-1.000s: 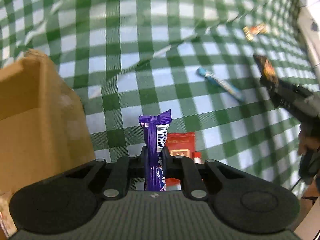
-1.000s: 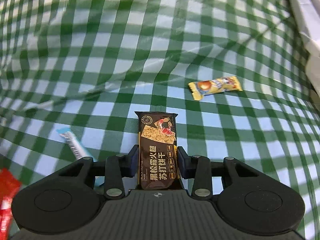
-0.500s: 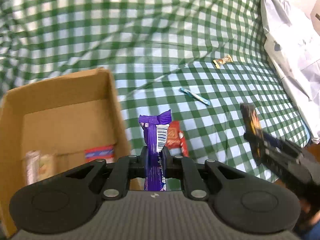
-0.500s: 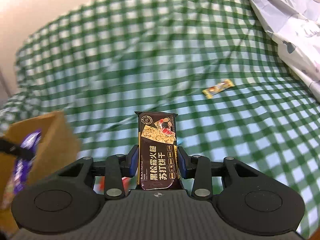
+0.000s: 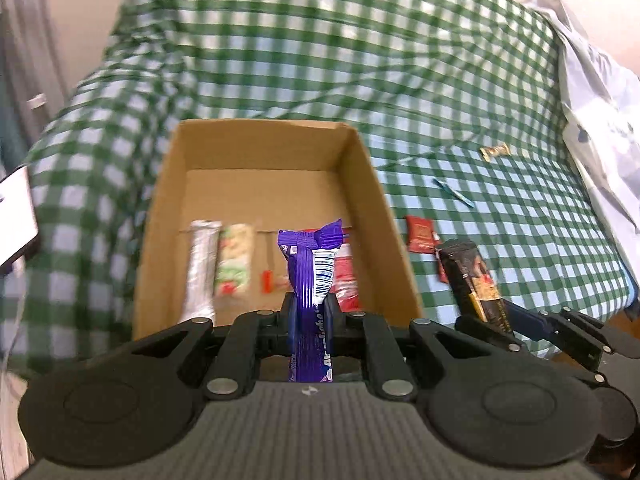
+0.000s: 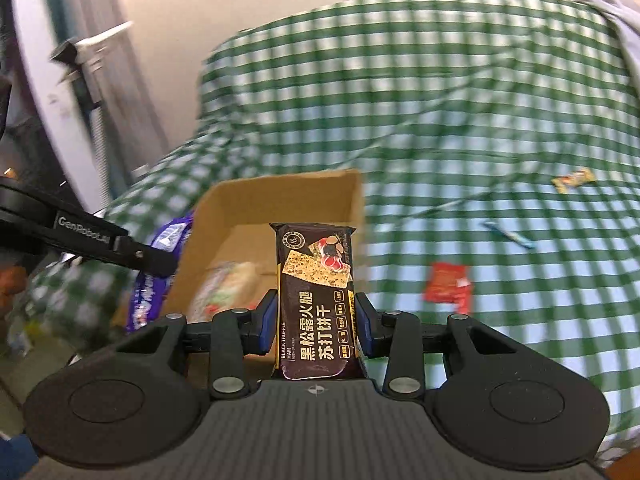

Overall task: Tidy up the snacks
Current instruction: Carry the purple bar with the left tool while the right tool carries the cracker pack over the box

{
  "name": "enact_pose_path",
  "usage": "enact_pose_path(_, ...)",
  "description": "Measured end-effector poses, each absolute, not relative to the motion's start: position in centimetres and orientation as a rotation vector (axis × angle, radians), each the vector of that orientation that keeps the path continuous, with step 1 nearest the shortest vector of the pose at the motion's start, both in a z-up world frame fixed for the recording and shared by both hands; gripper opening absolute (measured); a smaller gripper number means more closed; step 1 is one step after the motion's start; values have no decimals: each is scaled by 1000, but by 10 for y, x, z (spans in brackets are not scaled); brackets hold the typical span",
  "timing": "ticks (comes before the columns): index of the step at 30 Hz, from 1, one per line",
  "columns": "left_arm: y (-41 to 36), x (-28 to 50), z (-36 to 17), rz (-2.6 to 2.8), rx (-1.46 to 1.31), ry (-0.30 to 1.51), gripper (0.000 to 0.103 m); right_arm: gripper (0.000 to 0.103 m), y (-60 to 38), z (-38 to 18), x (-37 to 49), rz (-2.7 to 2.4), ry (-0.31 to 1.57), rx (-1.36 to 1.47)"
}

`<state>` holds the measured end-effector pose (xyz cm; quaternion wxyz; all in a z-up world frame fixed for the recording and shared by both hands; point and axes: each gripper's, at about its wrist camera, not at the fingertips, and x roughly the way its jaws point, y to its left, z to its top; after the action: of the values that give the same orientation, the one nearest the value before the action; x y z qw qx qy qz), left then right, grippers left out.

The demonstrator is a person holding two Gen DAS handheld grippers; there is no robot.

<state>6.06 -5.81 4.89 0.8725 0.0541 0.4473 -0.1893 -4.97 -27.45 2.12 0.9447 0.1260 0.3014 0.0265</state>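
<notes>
My left gripper [image 5: 310, 312] is shut on a purple snack bar [image 5: 310, 276] that stands upright between its pads, above the near end of an open cardboard box [image 5: 364, 168]. Inside the box lie a silver packet [image 5: 202, 264], a green-and-white packet [image 5: 236, 260] and red packets [image 5: 346, 276]. My right gripper [image 6: 316, 320] is shut on a dark brown cracker pack [image 6: 314, 292], held just right of the box [image 6: 280, 196]. The right gripper with its pack [image 5: 476, 280] shows in the left wrist view; the left gripper's purple bar [image 6: 156, 272] shows in the right wrist view.
On the green checked cloth [image 5: 500, 220] right of the box lie a red packet [image 5: 420, 232], a thin blue stick pack [image 5: 454, 193] and a gold wrapped snack [image 5: 495, 151]. A pale sheet [image 5: 600, 120] is bunched at the far right. A metal stand [image 6: 92, 76] is at the left.
Both grippers have swung left and risen with their snacks, away from the loose snacks on the cloth. The box has come from the left edge to the middle of the left wrist view.
</notes>
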Motion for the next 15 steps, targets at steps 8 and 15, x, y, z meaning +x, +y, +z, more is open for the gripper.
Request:
enact_pose_path(8,-3,38,47,-367,73,917,14,41,-218,30,-57,121,655,200)
enact_pose_path(15,9,37,46,-383,37,898,14,41,-203,35,-59,107,673,149)
